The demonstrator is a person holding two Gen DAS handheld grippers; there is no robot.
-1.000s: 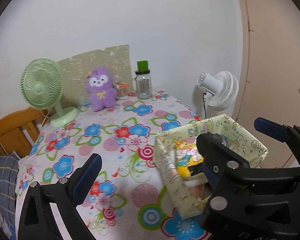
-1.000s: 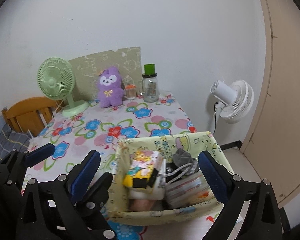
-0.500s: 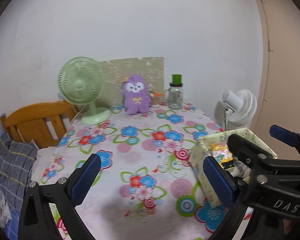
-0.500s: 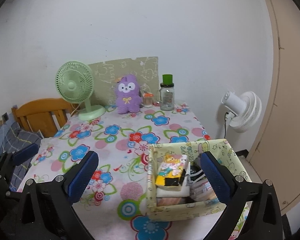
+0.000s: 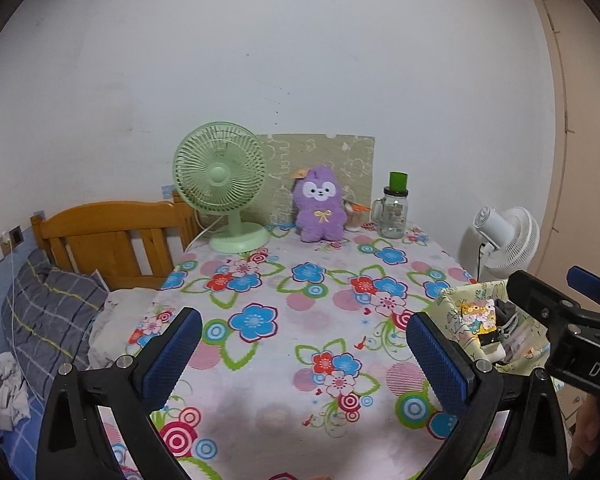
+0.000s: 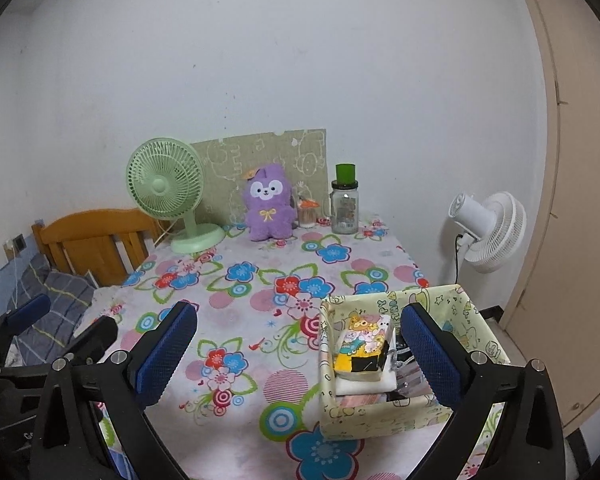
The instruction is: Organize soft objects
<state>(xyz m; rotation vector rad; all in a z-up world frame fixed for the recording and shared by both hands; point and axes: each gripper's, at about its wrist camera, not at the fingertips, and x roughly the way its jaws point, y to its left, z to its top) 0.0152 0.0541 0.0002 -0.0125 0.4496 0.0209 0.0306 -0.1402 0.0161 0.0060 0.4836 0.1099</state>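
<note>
Surface [image 5: 300, 320] with flowered cloth fills more of both views than 1 s ago: both tongs have pulled back and up, wall and bed now visible. Wooden headboard [image 5: 112, 236] and grey plaid pillow [image 5: 48, 312] sit off the surface's left edge; white fan [image 6: 488, 232] stands off its right edge. Middle of the cloth is bare, lots of open room. Green fan [image 5: 224, 188], purple plush [image 5: 320, 210] and glass jar [image 5: 394, 212] line the far edge by the wall, unmoved. Fabric box [image 6: 400, 408] at the near right corner, close to the edge, holds a cartoon-print soft pack [image 6: 364, 348] lying on other folded items. Left tongs [image 5: 300, 360] spread wide, empty, over the near centre. Right tongs [image 6: 300, 356] spread wide, empty, right pad over the box.
</note>
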